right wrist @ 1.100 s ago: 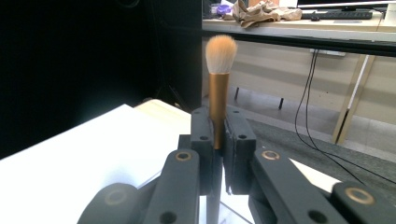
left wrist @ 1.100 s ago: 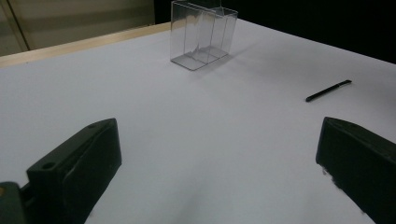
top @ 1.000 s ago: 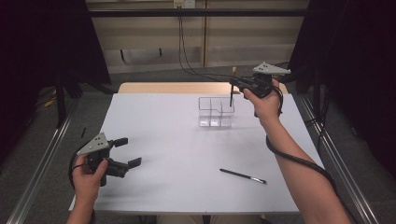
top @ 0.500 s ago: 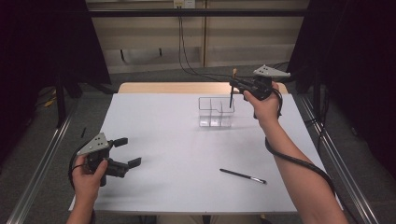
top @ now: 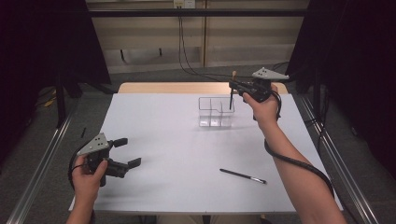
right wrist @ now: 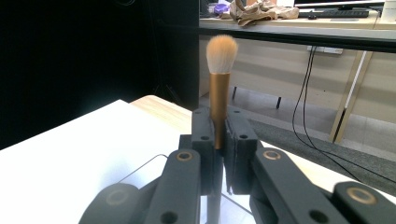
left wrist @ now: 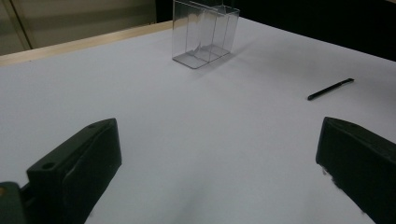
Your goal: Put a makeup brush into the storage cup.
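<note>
My right gripper (top: 233, 87) is shut on a makeup brush (top: 231, 99) and holds it upright at the far right of the table. In the right gripper view the brush (right wrist: 218, 93) has a gold ferrule and pale bristles pointing up, pinched between the right gripper (right wrist: 218, 128) jaws. Its dark handle hangs down at the back right corner of a clear divided organizer (top: 215, 112); whether the tip is inside I cannot tell. My left gripper (top: 127, 152) rests open near the front left of the white table (top: 168, 140). The left gripper (left wrist: 219, 154) has nothing between its jaws.
A thin black pen (top: 243, 176) lies flat on the table at the front right, apart from both grippers. The left gripper view shows the pen (left wrist: 330, 88) and the organizer (left wrist: 205, 32) farther off. A wooden edge (top: 159, 87) runs along the table's far side.
</note>
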### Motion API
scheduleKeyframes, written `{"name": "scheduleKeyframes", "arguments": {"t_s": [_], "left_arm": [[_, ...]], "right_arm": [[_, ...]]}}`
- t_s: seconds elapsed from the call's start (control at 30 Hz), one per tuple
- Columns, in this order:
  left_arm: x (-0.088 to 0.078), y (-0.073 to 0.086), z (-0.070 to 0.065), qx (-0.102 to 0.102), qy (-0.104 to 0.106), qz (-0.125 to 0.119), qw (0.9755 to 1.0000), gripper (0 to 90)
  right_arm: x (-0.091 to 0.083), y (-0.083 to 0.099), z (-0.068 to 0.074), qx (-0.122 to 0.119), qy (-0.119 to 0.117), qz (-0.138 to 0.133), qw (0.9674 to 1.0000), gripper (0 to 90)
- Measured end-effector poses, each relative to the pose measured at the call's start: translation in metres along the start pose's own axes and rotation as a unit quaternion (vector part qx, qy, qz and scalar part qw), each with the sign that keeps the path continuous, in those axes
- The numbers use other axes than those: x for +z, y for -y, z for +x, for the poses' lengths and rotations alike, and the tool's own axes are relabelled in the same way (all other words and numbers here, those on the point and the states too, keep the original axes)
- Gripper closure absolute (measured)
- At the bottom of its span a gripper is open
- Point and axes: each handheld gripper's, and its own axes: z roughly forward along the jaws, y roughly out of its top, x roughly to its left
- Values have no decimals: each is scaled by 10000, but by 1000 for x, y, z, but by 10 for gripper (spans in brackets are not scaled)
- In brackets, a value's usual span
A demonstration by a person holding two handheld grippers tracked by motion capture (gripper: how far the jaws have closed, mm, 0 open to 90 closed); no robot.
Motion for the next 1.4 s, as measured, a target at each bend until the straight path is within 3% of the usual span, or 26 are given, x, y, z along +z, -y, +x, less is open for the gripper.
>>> {"name": "scheduleKeyframes", "arguments": {"t_s": [1.4], "left_arm": [[0, 0, -1, 39, -50, -6, 10000, 2]], "right_arm": [[-1, 24, -4, 37, 48, 112, 9999, 842]]}}
